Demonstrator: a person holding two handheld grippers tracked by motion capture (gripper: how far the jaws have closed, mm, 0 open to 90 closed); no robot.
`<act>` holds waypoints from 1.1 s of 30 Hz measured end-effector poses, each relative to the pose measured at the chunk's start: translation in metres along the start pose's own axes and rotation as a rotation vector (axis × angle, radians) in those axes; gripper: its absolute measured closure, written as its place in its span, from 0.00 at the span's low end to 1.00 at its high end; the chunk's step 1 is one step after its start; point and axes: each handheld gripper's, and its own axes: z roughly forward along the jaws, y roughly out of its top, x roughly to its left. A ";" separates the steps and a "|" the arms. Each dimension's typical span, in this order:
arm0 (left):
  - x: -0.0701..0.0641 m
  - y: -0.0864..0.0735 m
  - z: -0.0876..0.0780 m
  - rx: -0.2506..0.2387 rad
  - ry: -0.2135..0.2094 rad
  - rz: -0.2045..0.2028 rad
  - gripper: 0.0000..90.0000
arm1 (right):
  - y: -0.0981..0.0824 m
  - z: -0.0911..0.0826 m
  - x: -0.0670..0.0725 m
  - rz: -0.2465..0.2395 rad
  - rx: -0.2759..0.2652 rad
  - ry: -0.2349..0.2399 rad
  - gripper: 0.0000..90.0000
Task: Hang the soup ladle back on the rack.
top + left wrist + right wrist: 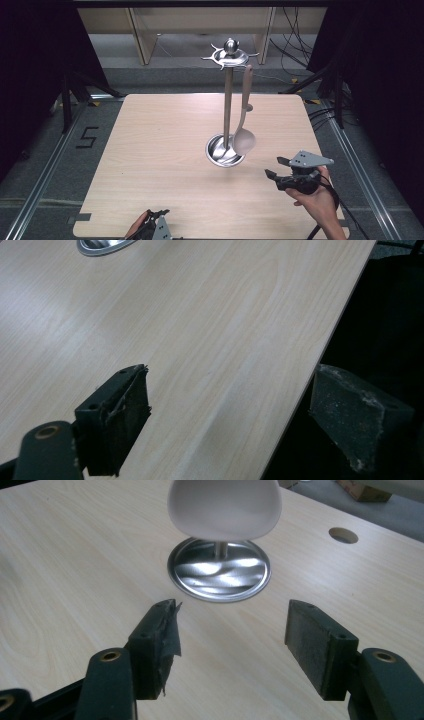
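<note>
Ladle [244, 131]: hangs from the top of the metal stand [228, 100] at the middle of the counter [150, 165].
Right tongs [274, 168]: released, nothing between them, near right of the stand's base.
Left tongs [156, 216]: released, at the near edge.

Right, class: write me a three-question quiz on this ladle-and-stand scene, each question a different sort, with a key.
1. True or false: the ladle lies flat on the table.
2. Multiple choice: the right hand-held gripper has its jaws A) open, nothing between them; B) shut on the ladle; C) shut on the stand's pole.
3. Fill in: the ladle hangs from the top of the metal ____.

Key: 1 false, it hangs from a hook; 2 A; 3 stand.
</note>
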 end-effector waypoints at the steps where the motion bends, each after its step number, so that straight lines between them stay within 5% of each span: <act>1: 0.000 0.000 0.000 -0.001 0.011 0.004 0.17 | -0.002 -0.001 0.001 0.008 0.012 0.004 0.43; 3: 0.000 0.001 -0.001 0.001 0.012 0.010 0.17 | -0.005 0.001 -0.003 -0.033 -0.005 -0.006 0.43; 6: 0.000 0.002 -0.002 0.015 -0.003 0.020 0.17 | -0.008 -0.001 0.001 0.024 0.031 0.005 0.43; 13: -0.001 0.000 -0.001 0.006 0.004 0.020 0.17 | -0.009 -0.004 -0.002 -0.015 0.006 0.002 0.42; 14: -0.001 0.000 -0.001 0.007 0.004 0.019 0.17 | -0.009 -0.005 0.001 0.016 0.021 0.006 0.42; 16: -0.001 -0.001 -0.001 0.005 0.006 0.018 0.17 | -0.011 -0.004 0.000 -0.010 0.012 0.001 0.42; 21: -0.001 0.000 -0.002 -0.001 0.006 0.018 0.17 | -0.017 -0.005 0.004 0.024 0.034 -0.005 0.41; 24: 0.000 -0.001 -0.002 0.000 0.015 0.015 0.17 | -0.021 -0.005 0.003 -0.004 0.031 -0.005 0.41; 25: -0.001 -0.002 -0.002 -0.002 0.017 0.013 0.17 | -0.022 -0.006 0.007 0.037 0.053 0.004 0.41; 28: 0.000 -0.001 -0.003 0.002 0.006 0.016 0.17 | -0.026 -0.005 0.005 -0.003 0.046 0.004 0.41; 29: 0.000 -0.001 -0.003 0.010 0.003 0.021 0.17 | -0.027 -0.007 0.008 0.044 0.056 0.002 0.41; 30: -0.001 -0.001 -0.001 0.001 0.027 0.017 0.17 | -0.028 -0.007 0.005 0.002 0.045 0.000 0.40; 33: -0.002 -0.002 0.000 0.006 0.014 0.015 0.17 | -0.030 -0.008 0.004 -0.001 0.047 0.007 0.40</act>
